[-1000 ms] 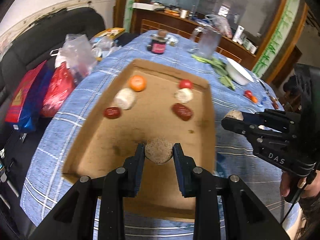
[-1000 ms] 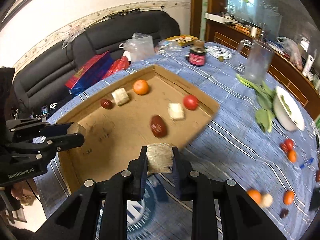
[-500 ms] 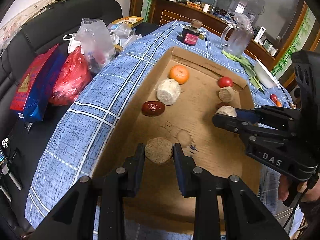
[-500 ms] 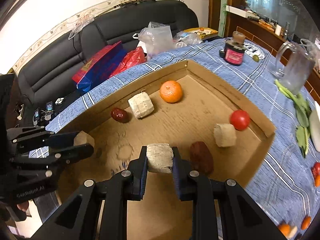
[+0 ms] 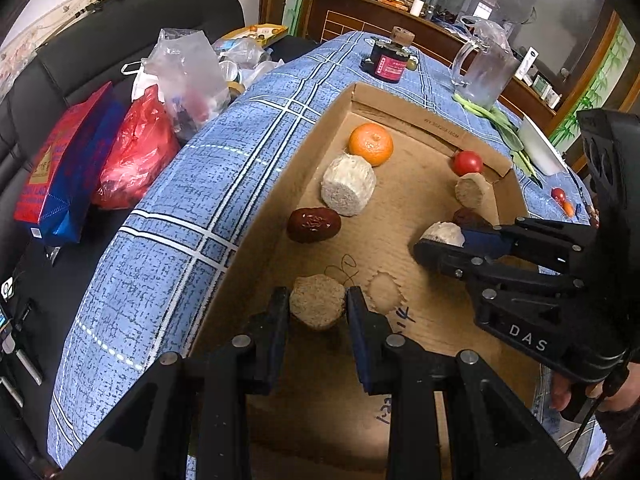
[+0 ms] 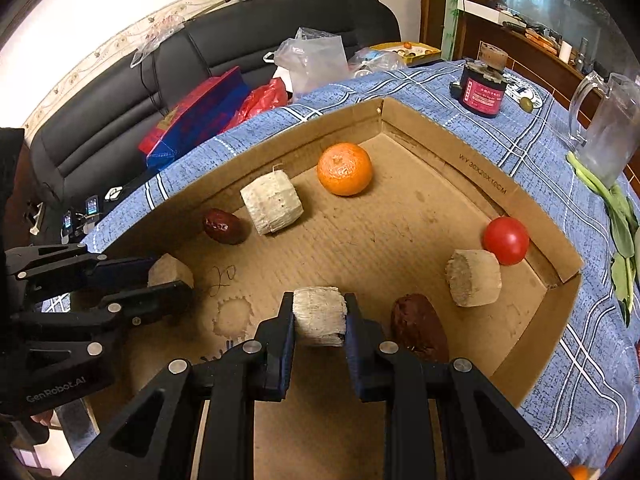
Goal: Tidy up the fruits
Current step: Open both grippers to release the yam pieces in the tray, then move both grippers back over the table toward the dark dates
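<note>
The left gripper (image 5: 318,304) is clamped on a tan round fibrous chunk (image 5: 317,301), held low over the near left part of the shallow brown cardboard tray (image 5: 404,108) on the blue plaid worktop (image 5: 168,236). At about 12 o'clock from it lie a dark red wrinkled date (image 5: 314,225), a pale cylindrical fibrous chunk (image 5: 348,185) and a round orange mandarin (image 5: 371,144) in a row along the tray's left wall. The right gripper (image 6: 319,316) pinches a whitish ridged cylindrical chunk (image 6: 319,315) above the tray floor. At its 3 o'clock lies a second dark red date (image 6: 418,327), then a beige cut cylinder (image 6: 473,277) touching a round red tomato (image 6: 505,240) in the tray's right corner.
</note>
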The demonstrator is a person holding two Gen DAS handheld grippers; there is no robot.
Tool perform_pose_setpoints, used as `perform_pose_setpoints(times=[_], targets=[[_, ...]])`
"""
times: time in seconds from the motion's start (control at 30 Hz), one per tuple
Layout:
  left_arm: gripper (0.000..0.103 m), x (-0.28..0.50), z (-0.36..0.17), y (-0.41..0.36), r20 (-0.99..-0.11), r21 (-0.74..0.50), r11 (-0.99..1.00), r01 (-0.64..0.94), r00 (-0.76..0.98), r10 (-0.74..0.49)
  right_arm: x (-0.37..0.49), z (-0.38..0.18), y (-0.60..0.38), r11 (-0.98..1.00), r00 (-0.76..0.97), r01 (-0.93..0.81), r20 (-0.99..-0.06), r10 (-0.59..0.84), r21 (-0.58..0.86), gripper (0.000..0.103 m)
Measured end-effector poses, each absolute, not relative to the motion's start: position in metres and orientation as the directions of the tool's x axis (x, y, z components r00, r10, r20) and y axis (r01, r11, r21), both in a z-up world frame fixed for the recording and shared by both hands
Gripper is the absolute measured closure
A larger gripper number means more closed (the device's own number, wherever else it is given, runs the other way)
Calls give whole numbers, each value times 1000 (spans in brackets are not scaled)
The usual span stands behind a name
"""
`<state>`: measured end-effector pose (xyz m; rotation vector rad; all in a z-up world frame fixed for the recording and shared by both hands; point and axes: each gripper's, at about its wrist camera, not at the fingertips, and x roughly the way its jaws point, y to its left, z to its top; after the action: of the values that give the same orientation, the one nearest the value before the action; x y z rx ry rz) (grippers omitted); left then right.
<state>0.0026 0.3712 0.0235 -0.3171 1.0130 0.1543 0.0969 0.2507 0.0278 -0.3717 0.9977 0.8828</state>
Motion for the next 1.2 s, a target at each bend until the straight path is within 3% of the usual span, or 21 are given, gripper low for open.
perform_pose_setpoints(times=[0.27, 0.4, 0.6, 1.07, 1.2], targets=[[74, 1, 21, 367, -860, -169, 948, -268, 510, -10, 97, 28, 248, 620, 256, -779, -854, 454, 96, 78], [67, -3, 23, 366, -861, -161, 950, -269, 509, -2, 96, 28, 244, 624, 260, -776, -856, 446, 89, 78], [61, -10, 29, 365, -858, -147, 950, -274, 514, 15, 94, 27, 238, 633, 263, -769, -858, 442, 90, 64], [53, -29, 44, 362, -840, -138, 943, -303, 540, 51, 75, 44, 213, 650, 299, -757, -849, 436, 67, 64], [45, -35, 51, 353, -830, -128, 940, -317, 553, 73, 67, 55, 194, 667, 311, -741, -841, 442, 76, 64]])
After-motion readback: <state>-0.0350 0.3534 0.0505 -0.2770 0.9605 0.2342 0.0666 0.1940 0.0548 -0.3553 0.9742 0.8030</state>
